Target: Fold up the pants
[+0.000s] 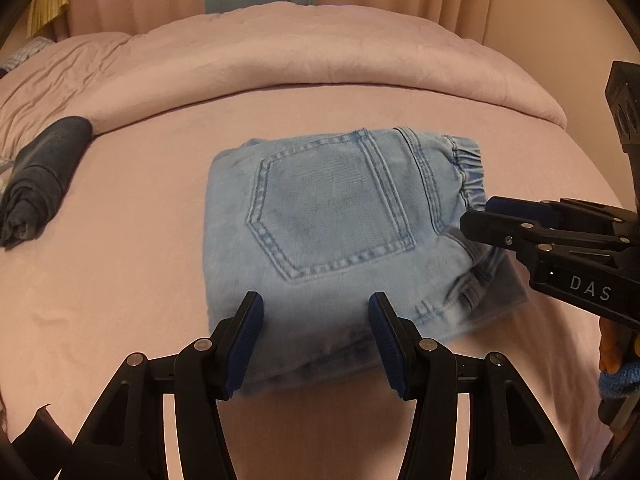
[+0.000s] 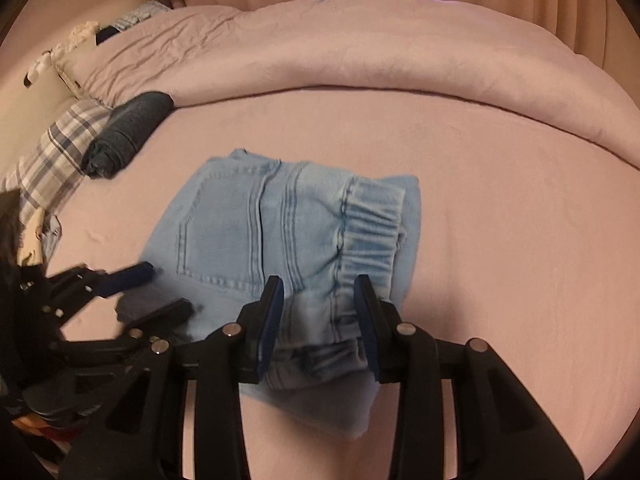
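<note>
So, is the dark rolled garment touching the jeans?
No, the dark rolled garment lies well apart from the jeans, with bare pink sheet between.

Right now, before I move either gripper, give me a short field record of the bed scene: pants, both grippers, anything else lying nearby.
pants: light blue denim pants, folded into a compact bundle, back pocket up, elastic waistband to the right
surface: pink bed sheet, rolled pink duvet behind
left gripper: jaws apart, straddling the bundle's near edge
right gripper: fingers either side of the waistband end; contact unclear
nearby: dark grey rolled garment at far left, apart from the pants
fold status: looks nearly done
</note>
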Available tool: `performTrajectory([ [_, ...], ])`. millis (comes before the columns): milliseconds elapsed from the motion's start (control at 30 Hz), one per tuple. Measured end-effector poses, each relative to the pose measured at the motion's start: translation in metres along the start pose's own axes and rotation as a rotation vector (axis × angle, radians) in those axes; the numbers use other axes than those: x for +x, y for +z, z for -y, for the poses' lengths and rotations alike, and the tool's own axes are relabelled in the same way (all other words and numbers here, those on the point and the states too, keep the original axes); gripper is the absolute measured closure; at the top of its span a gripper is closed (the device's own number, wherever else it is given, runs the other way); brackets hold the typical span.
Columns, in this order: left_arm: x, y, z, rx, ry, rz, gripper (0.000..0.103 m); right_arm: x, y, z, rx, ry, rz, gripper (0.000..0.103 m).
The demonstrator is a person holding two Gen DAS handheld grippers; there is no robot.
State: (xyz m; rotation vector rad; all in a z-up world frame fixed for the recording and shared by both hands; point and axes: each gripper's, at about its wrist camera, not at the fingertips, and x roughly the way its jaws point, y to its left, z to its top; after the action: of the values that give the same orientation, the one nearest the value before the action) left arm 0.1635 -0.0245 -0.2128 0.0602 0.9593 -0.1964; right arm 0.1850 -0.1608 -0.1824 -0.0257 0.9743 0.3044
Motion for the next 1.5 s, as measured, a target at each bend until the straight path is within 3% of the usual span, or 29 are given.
performTrajectory([
  [200, -0.017, -0.007, 0.002, -0.007, 0.014, 0.003, 0.049, -0.015, -0.012, -0.006, 0.021, 0.01, -0.029, 0.063],
  [433, -0.044, -0.015, 0.005, -0.031, 0.027, 0.025, 0.045, -0.047, -0.027, -0.015, 0.009, 0.013, 0.007, 0.062],
  [533, -0.053, -0.017, 0.006, -0.044, 0.043, 0.033, 0.036, -0.062, -0.029, -0.021, -0.008, 0.002, 0.034, 0.055],
  [767, -0.08, -0.022, 0.008, -0.067, 0.05, 0.052, 0.031, -0.094, -0.036, -0.033, -0.038, 0.0, 0.08, 0.047],
  [1000, -0.112, -0.022, 0.005, -0.114, 0.083, 0.073, 0.027, -0.12, -0.045, -0.044, -0.03, 0.0, 0.089, 0.027],
  [1133, -0.13, -0.019, 0.01, -0.1, 0.14, 0.097, 0.027, -0.138, -0.047, -0.049, -0.041, -0.011, 0.099, 0.026],
  [1500, -0.175, -0.013, 0.023, -0.087, 0.157, 0.162, 0.027, -0.181, -0.047, -0.057, -0.049, -0.024, 0.132, 0.025],
])
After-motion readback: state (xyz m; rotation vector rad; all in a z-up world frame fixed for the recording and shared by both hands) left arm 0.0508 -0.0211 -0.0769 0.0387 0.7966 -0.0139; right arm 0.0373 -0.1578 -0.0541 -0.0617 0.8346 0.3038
